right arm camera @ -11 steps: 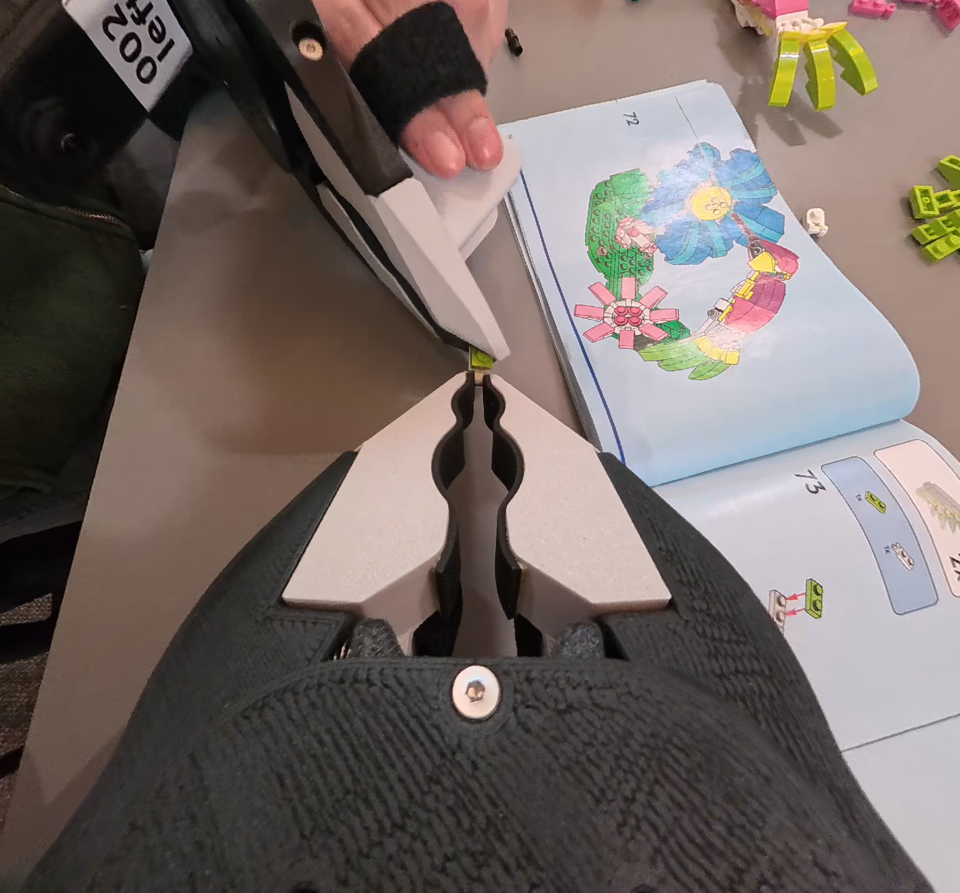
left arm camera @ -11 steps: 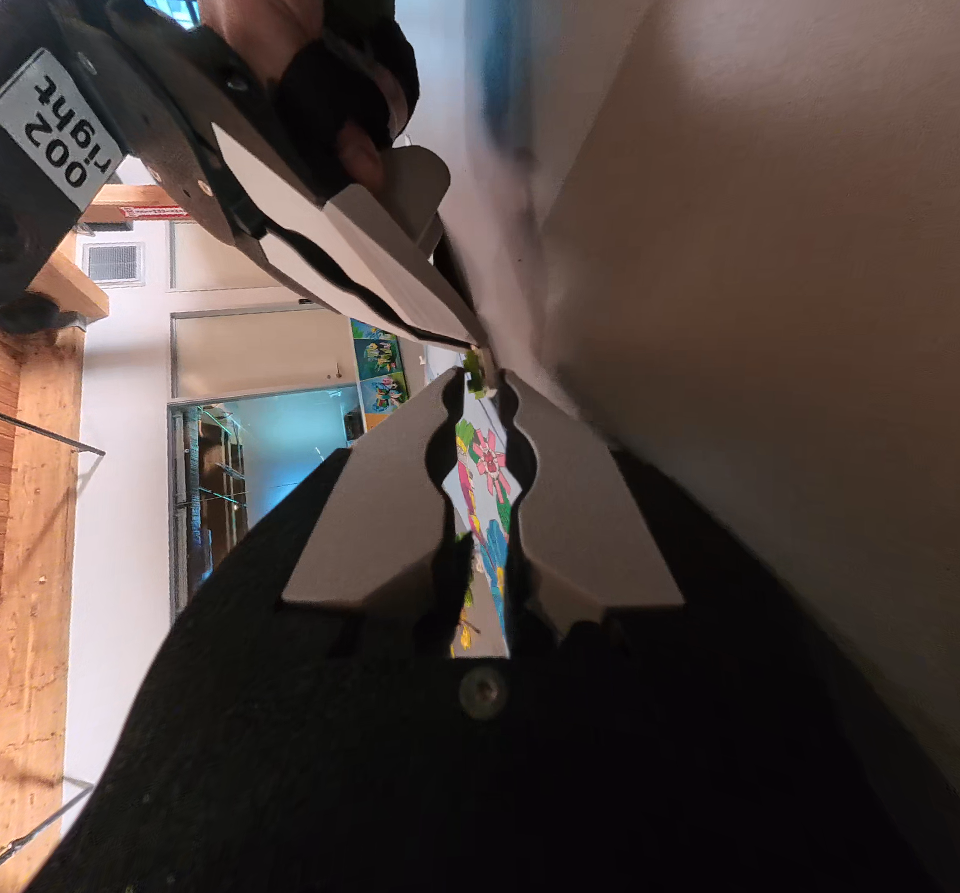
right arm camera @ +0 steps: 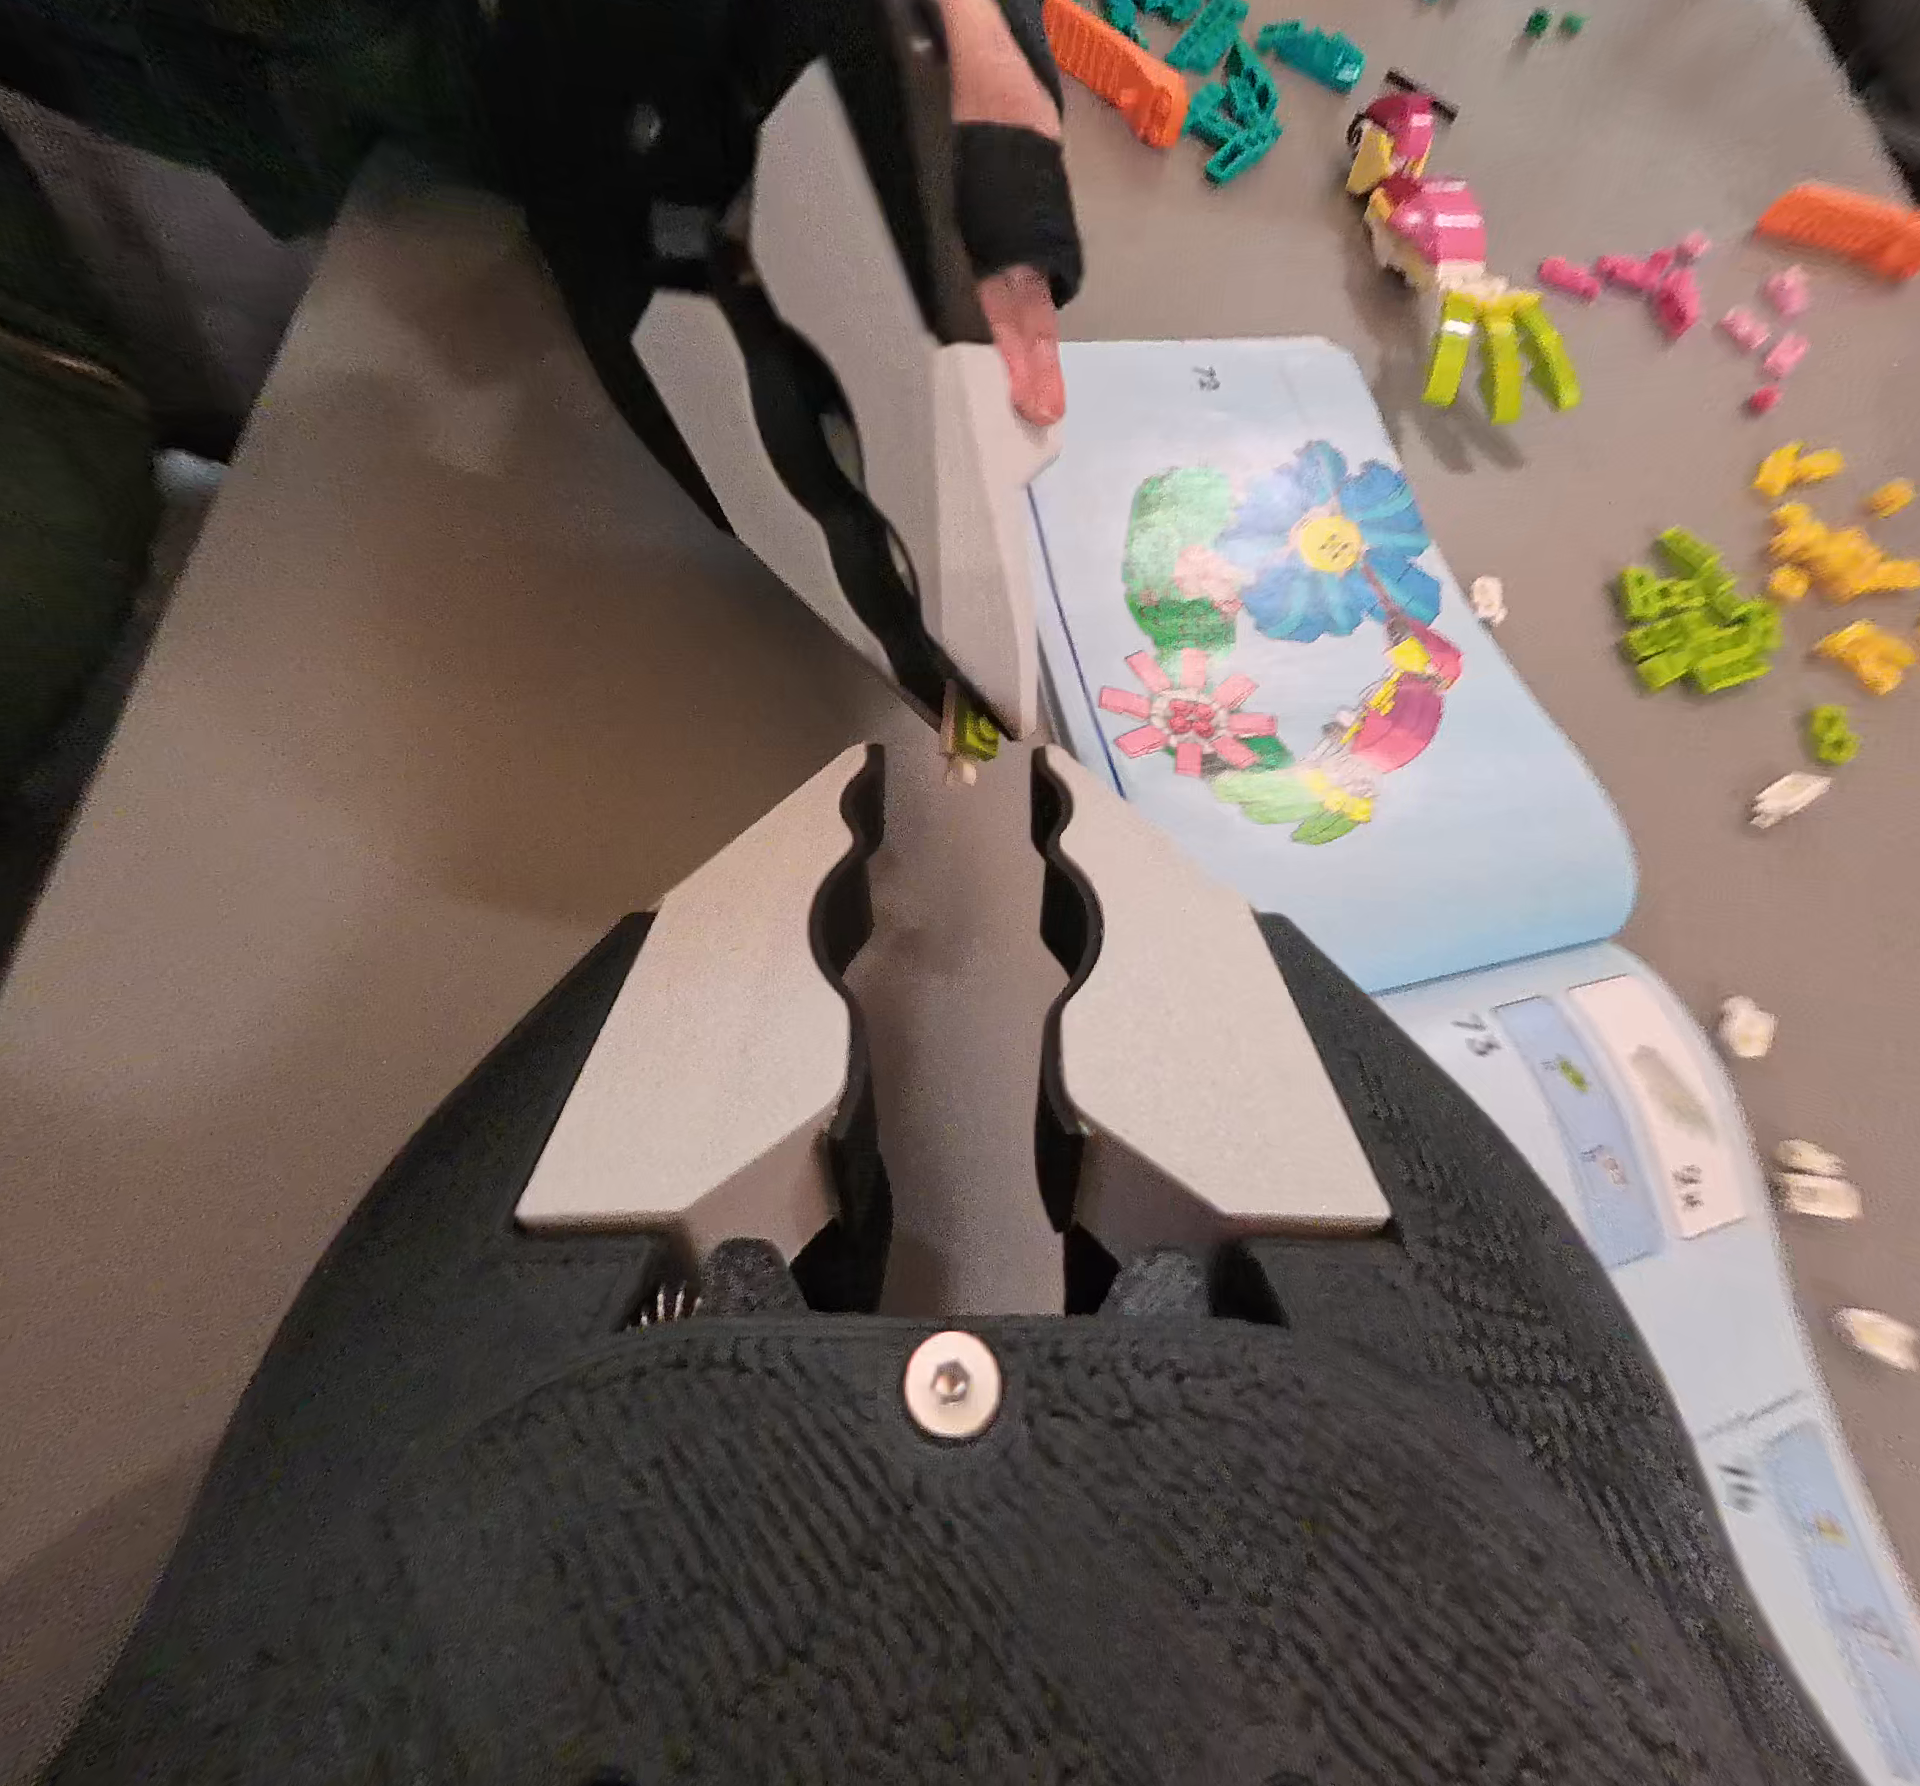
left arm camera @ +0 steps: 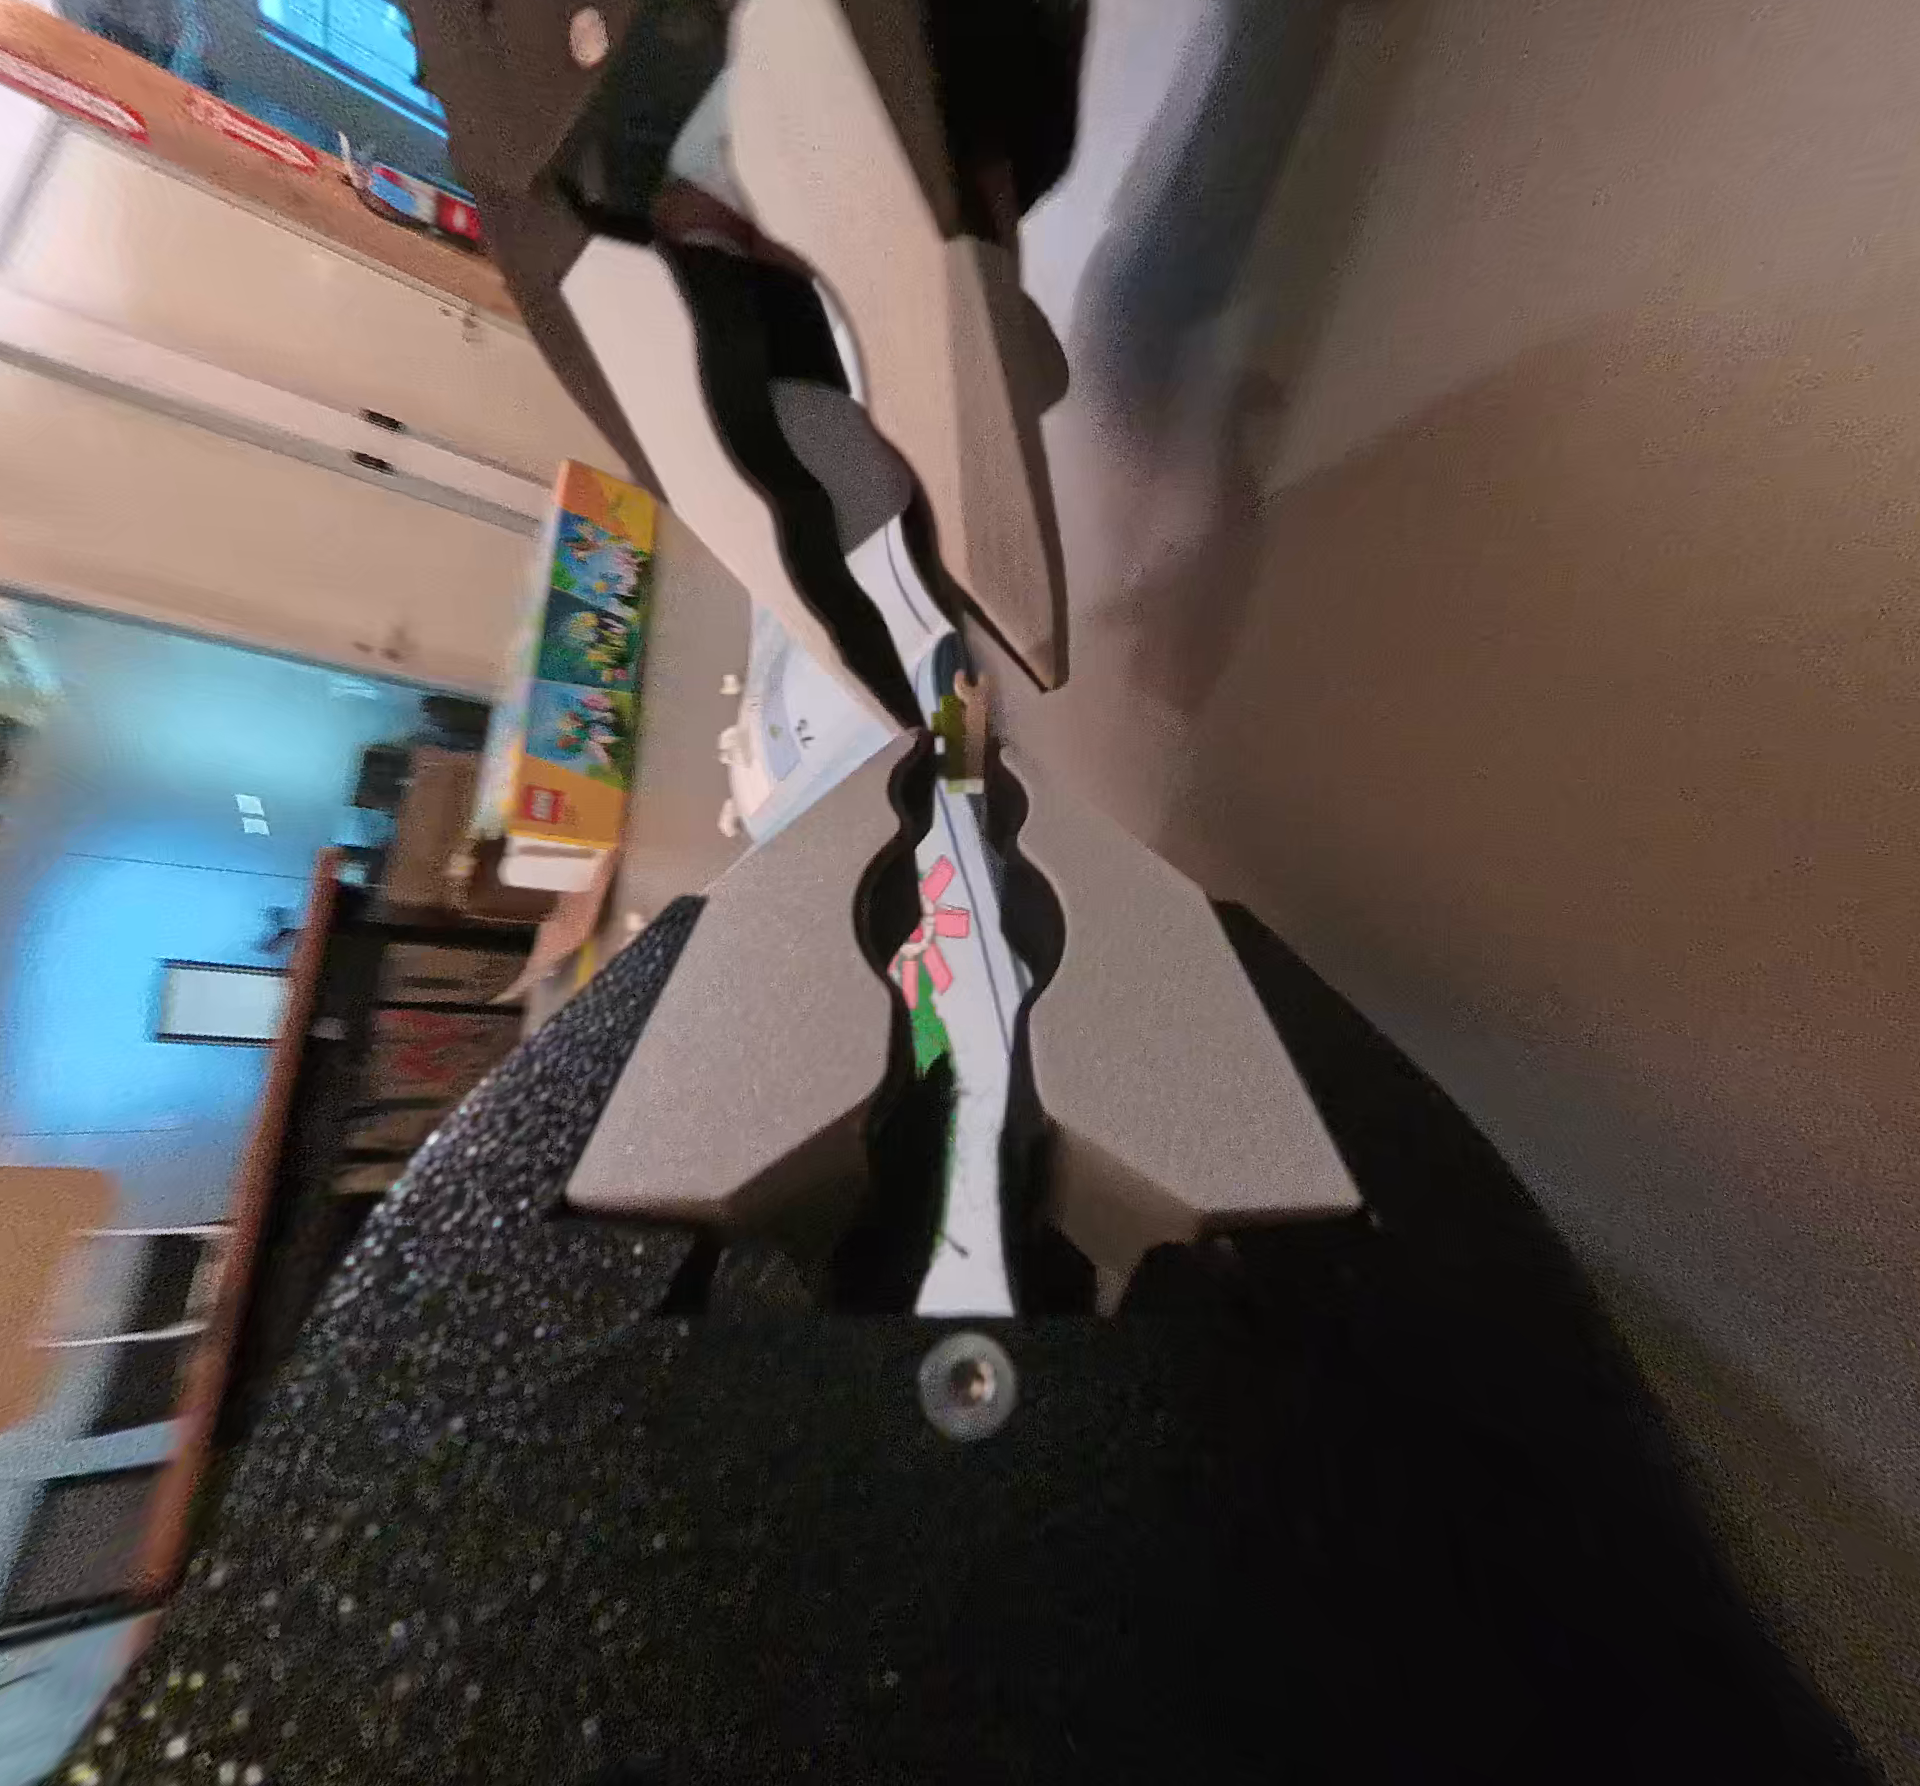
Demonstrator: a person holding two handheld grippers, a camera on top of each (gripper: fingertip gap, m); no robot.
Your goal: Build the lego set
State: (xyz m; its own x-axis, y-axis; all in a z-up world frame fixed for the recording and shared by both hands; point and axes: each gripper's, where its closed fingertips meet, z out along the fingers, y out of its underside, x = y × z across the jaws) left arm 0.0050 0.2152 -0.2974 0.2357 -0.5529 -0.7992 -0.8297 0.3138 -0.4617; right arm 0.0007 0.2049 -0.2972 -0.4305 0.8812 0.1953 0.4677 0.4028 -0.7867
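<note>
Nearest in the right wrist view, the right gripper [right arm camera: 956, 765] has its grey jaws spread and empty, their tips just short of the small lime-green and white lego piece [right arm camera: 968, 734]. That piece is pinched at the very tips of the left gripper [right arm camera: 982, 723], whose grey jaws are pressed onto it from both sides, above the bare grey desk [right arm camera: 416, 697]. In the left wrist view the same piece [left arm camera: 958, 734] sits at the tips of the left gripper [left arm camera: 961, 749], with the right gripper [left arm camera: 977, 687] hanging close above it.

The piece looks tiny, light, hard and smooth, two parts seemingly joined. It is likely to slip or pop apart if squeezed on an edge, so it should be taken across its flat sides, squarely, with a modest hold.

Just beyond lies the open light-blue instruction booklet [right arm camera: 1351, 853], flat on the desk. Farther right sit a heap of lime-green bricks [right arm camera: 1694, 630], yellow bricks [right arm camera: 1839, 562] and scattered white bits [right arm camera: 1787, 796]. Farthest are a half-built pink model with lime-green legs [right arm camera: 1455, 282], loose pink pieces [right arm camera: 1662, 282], teal pieces [right arm camera: 1226, 74] and an orange brick separator [right arm camera: 1112, 69].
</note>
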